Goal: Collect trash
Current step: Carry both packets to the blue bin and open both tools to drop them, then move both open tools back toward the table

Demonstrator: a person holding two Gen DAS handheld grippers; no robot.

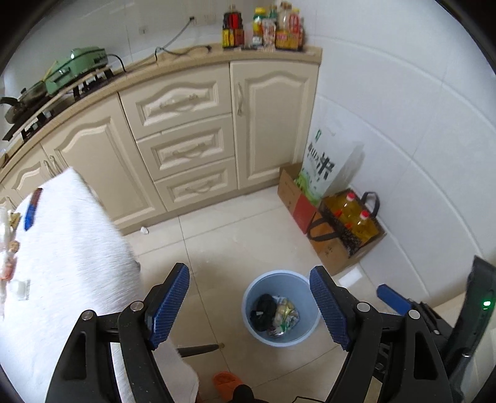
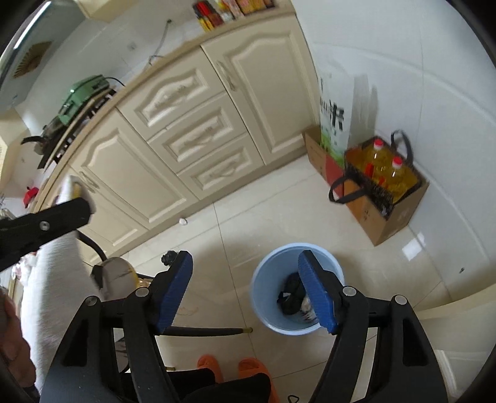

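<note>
A light blue bin point(image 1: 251, 313) stands on the tiled floor, holding a black item and crumpled wrappers point(image 1: 286, 316). It also shows in the right wrist view point(image 2: 263, 297). My left gripper point(image 1: 249, 305) is open and empty, high above the floor, with the bin seen between its fingers. My right gripper point(image 2: 245, 291) is open and empty, also above the bin. A blue wrapper point(image 1: 31, 210) and other scraps point(image 1: 9, 257) lie on the white-clothed table point(image 1: 68, 254) at left. A small white scrap point(image 1: 144, 230) lies on the floor by the cabinets.
Cream cabinets point(image 1: 186, 130) with a worktop run across the back, bottles point(image 1: 263, 29) at its end. Cardboard boxes with a rice bag point(image 1: 319, 167) and oil bottles point(image 1: 353, 217) stand by the right wall. Orange slippers point(image 2: 235, 369) are below.
</note>
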